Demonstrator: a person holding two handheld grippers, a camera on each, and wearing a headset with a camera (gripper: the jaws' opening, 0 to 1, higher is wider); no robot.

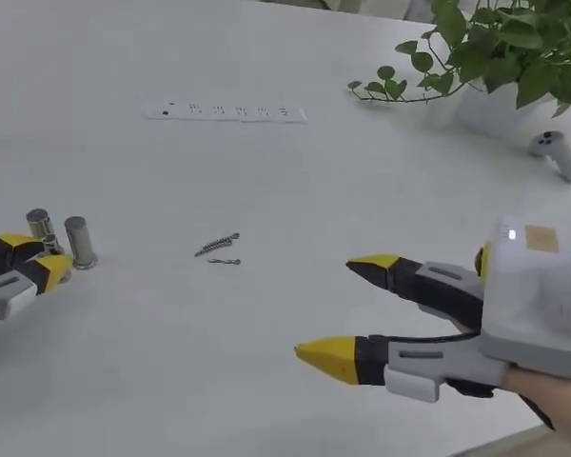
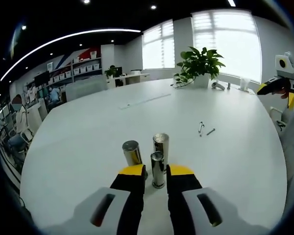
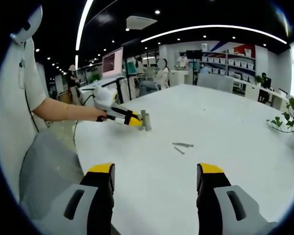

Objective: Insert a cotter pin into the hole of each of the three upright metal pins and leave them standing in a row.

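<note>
White workbench top point(image 1: 266, 362), broad and pale. Left gripper point(image 2: 157, 172), black jaws with yellow tips, sits low at the near-left of the bench in the head view point(image 1: 36, 255); its jaws are drawn in to a slim gap with one short upright silver metal pin point(image 2: 158, 169) between the tips, apparently pinched. Two more upright silver metal pins stand just beyond it, one point(image 2: 132, 152) to the left and one point(image 2: 160, 144) behind, all three in a tight cluster, not a row. Two small thin steel cotter pins point(image 1: 219, 246) lie flat on the bare bench, near each other, well right of the cluster and loose; they also show in the left gripper view point(image 2: 201, 128) and the right gripper view point(image 3: 182, 145). Right gripper point(image 1: 347, 309) hovers at near-right, jaws spread wide with nothing between them point(image 3: 157, 171). At the far side lies a flat white power strip point(image 1: 226, 112); a leafy green potted plant point(image 1: 495, 43) and a white handheld controller point(image 1: 557, 152) sit at the far-right corner.
</note>
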